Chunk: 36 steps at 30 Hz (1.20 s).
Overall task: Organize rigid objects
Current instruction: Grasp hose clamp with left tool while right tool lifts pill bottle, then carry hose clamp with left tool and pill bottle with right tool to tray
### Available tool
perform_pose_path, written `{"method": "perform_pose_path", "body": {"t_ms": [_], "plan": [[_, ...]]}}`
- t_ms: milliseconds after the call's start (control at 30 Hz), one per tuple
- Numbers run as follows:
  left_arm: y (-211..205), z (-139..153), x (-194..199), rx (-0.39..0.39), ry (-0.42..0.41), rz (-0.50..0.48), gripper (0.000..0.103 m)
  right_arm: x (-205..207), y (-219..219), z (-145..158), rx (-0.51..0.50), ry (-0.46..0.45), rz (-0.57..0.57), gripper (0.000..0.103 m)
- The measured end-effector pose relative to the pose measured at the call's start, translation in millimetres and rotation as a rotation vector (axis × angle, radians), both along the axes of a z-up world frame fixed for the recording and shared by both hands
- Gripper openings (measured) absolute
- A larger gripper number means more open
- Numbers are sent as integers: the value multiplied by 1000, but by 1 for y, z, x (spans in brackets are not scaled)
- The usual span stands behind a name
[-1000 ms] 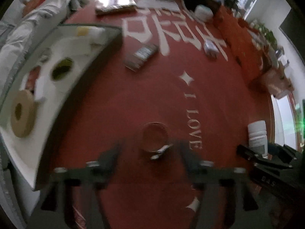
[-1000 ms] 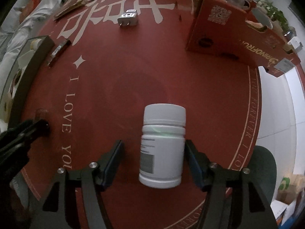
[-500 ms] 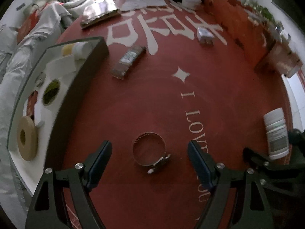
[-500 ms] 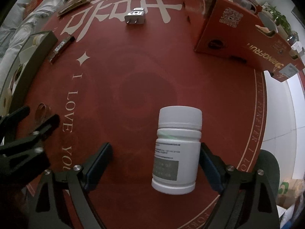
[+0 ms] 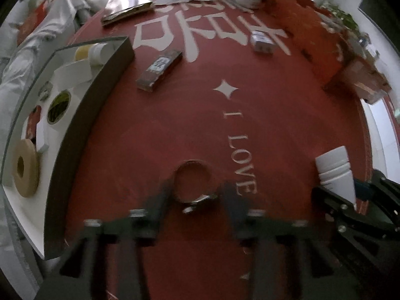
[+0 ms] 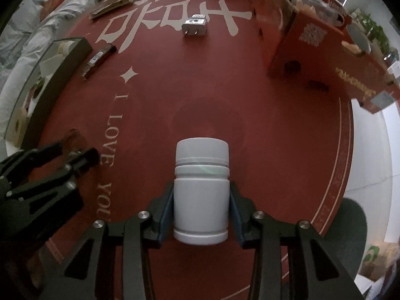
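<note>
On the mat [image 5: 287,130], the hose clamp [image 5: 193,183] lies near, with the bottle [image 6: 201,195] well to its right. A tray [image 5: 82,130] of tape rolls [image 5: 25,168] runs along the left. Farther off lie a flat packet [image 5: 160,67] beside the tray and a plug adapter [image 6: 195,25] to its right.

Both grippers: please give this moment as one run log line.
left gripper: closing around hose clamp | right gripper: closing, pads on white bottle | tray: not reached
</note>
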State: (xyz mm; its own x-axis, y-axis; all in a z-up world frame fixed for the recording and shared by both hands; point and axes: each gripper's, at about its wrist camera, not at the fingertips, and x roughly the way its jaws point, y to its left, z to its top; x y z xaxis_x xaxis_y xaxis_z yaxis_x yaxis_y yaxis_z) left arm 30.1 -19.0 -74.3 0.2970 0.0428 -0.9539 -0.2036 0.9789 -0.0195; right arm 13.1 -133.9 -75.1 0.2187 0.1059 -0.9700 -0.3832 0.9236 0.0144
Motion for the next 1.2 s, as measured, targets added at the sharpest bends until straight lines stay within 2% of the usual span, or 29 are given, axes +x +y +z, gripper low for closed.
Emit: {"method": "perform_pose_path", "body": {"t_ms": [200, 467, 600, 1033, 1200], "plan": [[2, 12, -17, -43, -17, 33, 39, -8, -4, 14, 33, -20, -1, 42], [10, 64, -40, -25, -149, 80, 39, -9, -6, 32, 48, -42, 20, 42], [21, 79, -45, -17, -188, 120, 39, -15, 9, 41, 57, -53, 47, 42], [61, 93, -63, -29, -235, 252, 39, -20, 71, 66, 97, -72, 150, 42], [85, 119, -66, -33, -275, 306, 39, -17, 98, 91, 145, -97, 188, 42]]}}
